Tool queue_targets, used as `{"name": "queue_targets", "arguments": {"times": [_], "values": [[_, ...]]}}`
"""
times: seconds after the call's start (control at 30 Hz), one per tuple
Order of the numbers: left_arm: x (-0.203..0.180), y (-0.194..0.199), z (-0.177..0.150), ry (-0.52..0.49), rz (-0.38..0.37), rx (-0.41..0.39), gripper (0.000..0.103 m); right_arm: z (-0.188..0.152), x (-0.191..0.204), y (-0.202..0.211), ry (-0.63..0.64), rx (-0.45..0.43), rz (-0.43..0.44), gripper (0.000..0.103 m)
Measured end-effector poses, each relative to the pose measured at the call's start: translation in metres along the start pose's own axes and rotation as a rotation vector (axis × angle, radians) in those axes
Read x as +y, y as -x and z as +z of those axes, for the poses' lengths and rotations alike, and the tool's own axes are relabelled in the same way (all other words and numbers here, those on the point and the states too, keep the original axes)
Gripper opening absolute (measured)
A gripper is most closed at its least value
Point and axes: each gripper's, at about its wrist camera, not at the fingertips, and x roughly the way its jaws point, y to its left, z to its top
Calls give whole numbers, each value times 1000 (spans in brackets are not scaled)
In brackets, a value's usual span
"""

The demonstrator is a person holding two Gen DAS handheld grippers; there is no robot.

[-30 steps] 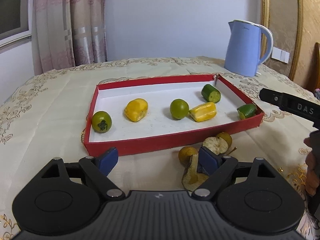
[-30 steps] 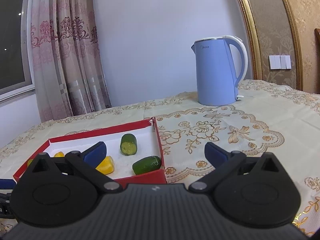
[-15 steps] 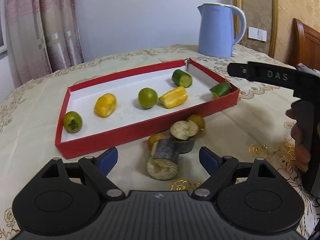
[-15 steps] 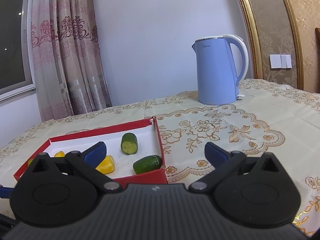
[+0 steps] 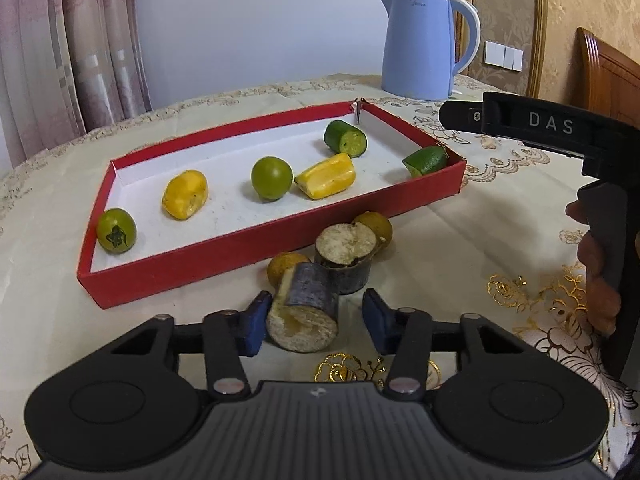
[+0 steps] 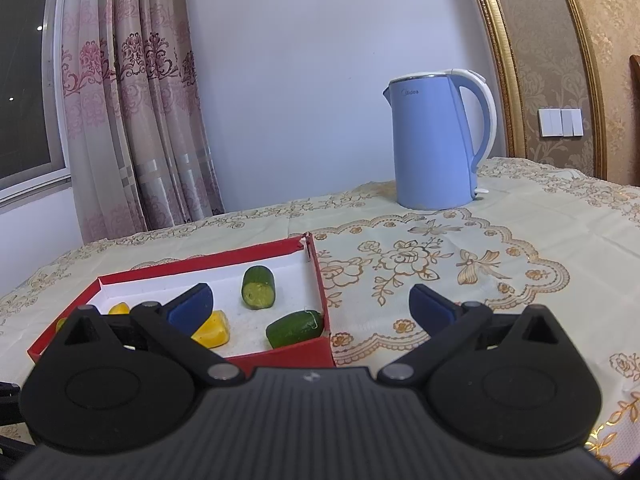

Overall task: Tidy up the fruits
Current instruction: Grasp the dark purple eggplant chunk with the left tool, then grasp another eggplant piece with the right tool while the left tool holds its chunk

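A red tray (image 5: 224,254) with a white floor holds green and yellow fruits, among them a green round fruit (image 5: 271,178) and a yellow piece (image 5: 326,176). In front of it on the cloth lie two dark cut chunks (image 5: 306,308) (image 5: 346,252) and two small brown-yellow fruits (image 5: 376,226). My left gripper (image 5: 314,322) is open, its pads on either side of the near dark chunk, the left pad close to it. My right gripper (image 6: 310,306) is open and empty, above the tray's right end (image 6: 320,292). Its body shows in the left wrist view (image 5: 560,128).
A blue electric kettle (image 5: 420,48) stands at the back right, also in the right wrist view (image 6: 436,140). A patterned tablecloth (image 6: 460,264) covers the table. Curtains (image 6: 132,100) hang behind. A wooden chair back (image 5: 608,76) is at the far right.
My left gripper has moved forward and right to the loose fruit in front of the tray, and its pads now flank the near dark chunk. The right gripper has hardly moved.
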Motion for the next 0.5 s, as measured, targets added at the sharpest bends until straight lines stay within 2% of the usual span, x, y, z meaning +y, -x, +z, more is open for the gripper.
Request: {"name": "queue_targets", "arguments": {"times": [0.1, 0.2, 0.33, 0.4, 0.5], "values": [[3, -1, 0, 11, 7, -6, 35, 0, 0, 0, -2, -1, 0, 103], [9, -1, 0, 38, -14, -6, 34, 0, 0, 0, -1, 1, 1, 103], [12, 4, -2, 38, 0, -16, 34, 0, -1, 0, -3, 6, 7, 103], [18, 9, -3, 54, 7, -19, 34, 0, -2, 0, -1, 13, 17, 100], [34, 17, -6, 95, 25, -31, 34, 0, -2, 4, 24, 54, 100, 93]]}}
